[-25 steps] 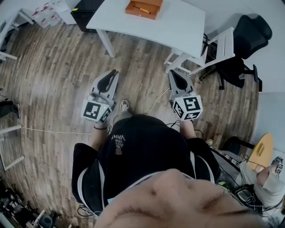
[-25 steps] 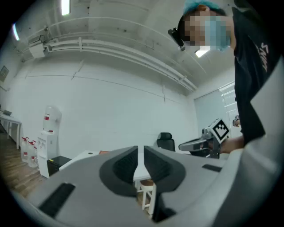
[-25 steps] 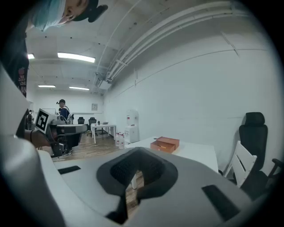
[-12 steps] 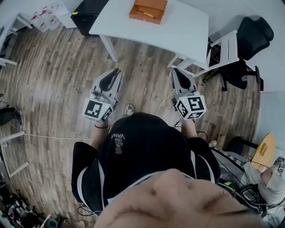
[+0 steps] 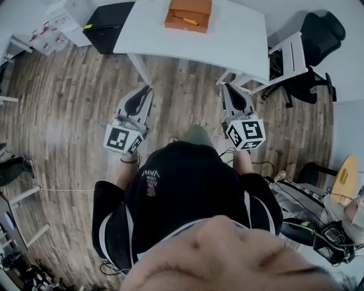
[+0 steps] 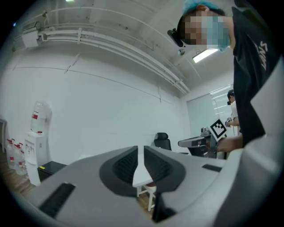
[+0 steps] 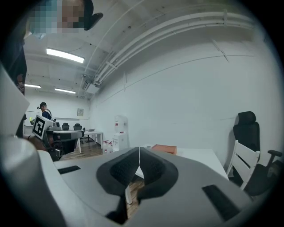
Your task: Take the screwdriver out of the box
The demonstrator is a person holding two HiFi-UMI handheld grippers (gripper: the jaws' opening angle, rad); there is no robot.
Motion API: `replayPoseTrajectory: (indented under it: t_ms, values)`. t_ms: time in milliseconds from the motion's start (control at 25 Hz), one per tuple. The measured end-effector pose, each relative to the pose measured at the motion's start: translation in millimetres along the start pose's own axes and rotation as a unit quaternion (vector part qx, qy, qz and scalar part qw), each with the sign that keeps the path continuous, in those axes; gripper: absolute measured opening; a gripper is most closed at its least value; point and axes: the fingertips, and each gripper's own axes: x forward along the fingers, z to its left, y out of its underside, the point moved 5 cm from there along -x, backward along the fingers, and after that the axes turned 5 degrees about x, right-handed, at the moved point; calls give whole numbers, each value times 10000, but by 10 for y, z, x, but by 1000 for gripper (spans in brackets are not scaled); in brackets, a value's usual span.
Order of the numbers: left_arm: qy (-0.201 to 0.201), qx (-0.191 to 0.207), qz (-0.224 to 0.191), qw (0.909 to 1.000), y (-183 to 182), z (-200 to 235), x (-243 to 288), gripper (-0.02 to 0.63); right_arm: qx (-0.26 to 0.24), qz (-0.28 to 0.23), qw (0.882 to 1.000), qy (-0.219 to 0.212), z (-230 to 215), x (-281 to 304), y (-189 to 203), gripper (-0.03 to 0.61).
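Note:
An orange box lies open on the white table at the top of the head view, with the yellow-handled screwdriver inside it. In the right gripper view the orange box shows low on the white table, just beyond the jaws. My left gripper and right gripper hang over the wooden floor, well short of the table, both shut with nothing in them. The left gripper points past the table's end; the right gripper points toward the box.
A black cabinet stands left of the table. A white chair and a black office chair stand at its right. Cables lie on the floor by my feet. A water dispenser stands by the wall.
The person has stepped forward, so the table and box have come nearer in the head view. Both grippers keep the same pose, jaws shut.

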Motion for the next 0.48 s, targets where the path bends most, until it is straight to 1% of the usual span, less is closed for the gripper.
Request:
replayPoseTrajectory:
  t_ms: [280, 480]
  values:
    - [97, -63, -39, 9999, 43, 212, 228, 49, 11, 10, 10000, 77, -81, 231, -60, 12]
    - [123, -66, -19, 9999, 62, 320, 512, 49, 28, 42, 10000, 52, -266, 445, -96, 12]
